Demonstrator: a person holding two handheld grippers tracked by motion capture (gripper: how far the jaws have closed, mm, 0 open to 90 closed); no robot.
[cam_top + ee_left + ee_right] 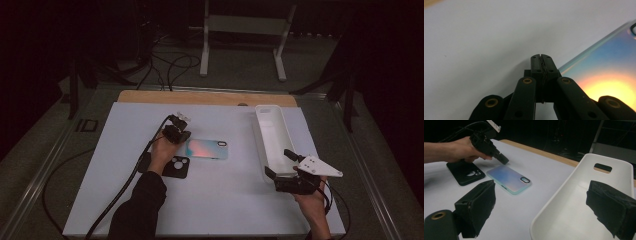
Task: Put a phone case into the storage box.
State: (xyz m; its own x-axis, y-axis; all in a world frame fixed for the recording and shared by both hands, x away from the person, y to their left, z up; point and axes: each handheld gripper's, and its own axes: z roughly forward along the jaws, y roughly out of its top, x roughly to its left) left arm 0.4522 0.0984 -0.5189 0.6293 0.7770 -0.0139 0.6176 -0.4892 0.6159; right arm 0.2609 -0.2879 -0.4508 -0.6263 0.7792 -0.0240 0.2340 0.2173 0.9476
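The white tabletop [210,210] carries everything. At its right side a long white tray [272,137] lies with its long axis running away from the person; what can be seen of it holds nothing. The right gripper [281,165] has its jaws spread, one on either side of the tray's near end. Mid-table the iridescent phone case [207,149] lies flat, long axis crosswise. The left gripper [183,135] is the nearer one, jaws pressed together with nothing between them, its tip at the case's left end. A black phone case [175,167] lies just beside the left hand [161,154].
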